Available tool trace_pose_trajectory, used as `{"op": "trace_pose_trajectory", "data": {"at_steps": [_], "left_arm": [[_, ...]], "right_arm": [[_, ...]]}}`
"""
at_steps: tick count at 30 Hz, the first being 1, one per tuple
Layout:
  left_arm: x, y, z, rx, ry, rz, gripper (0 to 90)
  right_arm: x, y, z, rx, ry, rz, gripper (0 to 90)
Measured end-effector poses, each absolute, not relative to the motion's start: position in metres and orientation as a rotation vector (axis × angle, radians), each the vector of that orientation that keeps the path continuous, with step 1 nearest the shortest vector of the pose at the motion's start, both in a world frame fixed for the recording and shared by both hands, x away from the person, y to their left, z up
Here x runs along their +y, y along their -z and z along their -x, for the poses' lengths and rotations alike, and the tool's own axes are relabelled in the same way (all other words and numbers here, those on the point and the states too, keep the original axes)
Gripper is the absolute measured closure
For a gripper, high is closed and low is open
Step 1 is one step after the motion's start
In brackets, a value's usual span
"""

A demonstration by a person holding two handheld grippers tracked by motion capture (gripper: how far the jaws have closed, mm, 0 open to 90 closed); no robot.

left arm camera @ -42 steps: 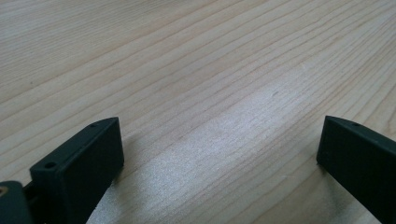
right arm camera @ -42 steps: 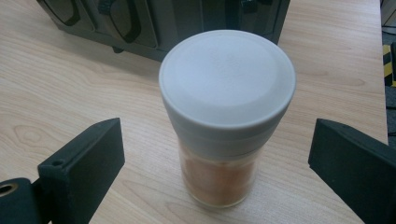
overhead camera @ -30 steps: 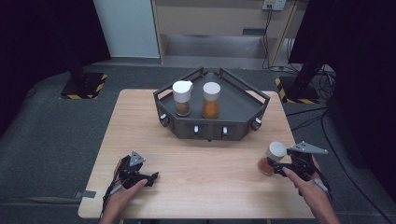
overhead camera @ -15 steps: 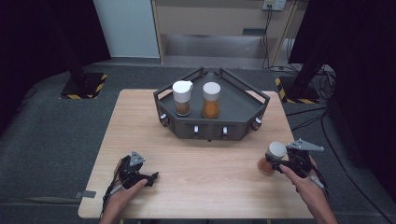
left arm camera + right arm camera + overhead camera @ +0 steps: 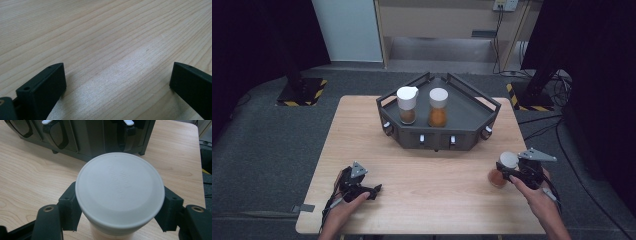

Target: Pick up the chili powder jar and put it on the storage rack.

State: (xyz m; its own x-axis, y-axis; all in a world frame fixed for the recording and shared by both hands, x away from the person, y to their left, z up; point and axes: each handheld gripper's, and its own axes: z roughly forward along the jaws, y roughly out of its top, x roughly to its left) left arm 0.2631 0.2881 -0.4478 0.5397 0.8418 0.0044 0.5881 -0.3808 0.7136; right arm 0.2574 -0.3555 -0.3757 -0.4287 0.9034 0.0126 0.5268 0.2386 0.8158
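A jar with a white lid [image 5: 508, 159] [image 5: 120, 192] and orange contents stands on the wooden table [image 5: 437, 180] at the right. My right gripper [image 5: 506, 173] [image 5: 119, 208] is shut on it just under the lid. Its jaws have just been closing with the jar between them, and a pad [image 5: 70, 207] presses on each side. At the front left my left gripper [image 5: 375, 190] [image 5: 117, 82] rests low over bare wood, open, with nothing between its fingers [image 5: 42, 87].
A dark grey tray-like rack [image 5: 472, 131] stands at the table's far middle. It holds two white-lidded jars, one with brown contents [image 5: 407, 104] and one with orange [image 5: 438, 107]. Its front wall [image 5: 95, 137] is close beyond the held jar. Dark floor surrounds the table.
The right gripper's jaws have drawn in against the jar, and the hand has shifted slightly towards it. The left hand and gripper have not moved.
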Motion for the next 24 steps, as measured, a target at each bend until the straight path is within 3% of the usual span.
{"op": "trace_pose_trajectory", "data": {"at_steps": [24], "left_arm": [[0.288,0.448,-0.263,1.150,-0.488,-2.109,0.0]], "right_arm": [[-0.348,0.348,-0.257,2.068,-1.081,-1.300,34.2]]}}
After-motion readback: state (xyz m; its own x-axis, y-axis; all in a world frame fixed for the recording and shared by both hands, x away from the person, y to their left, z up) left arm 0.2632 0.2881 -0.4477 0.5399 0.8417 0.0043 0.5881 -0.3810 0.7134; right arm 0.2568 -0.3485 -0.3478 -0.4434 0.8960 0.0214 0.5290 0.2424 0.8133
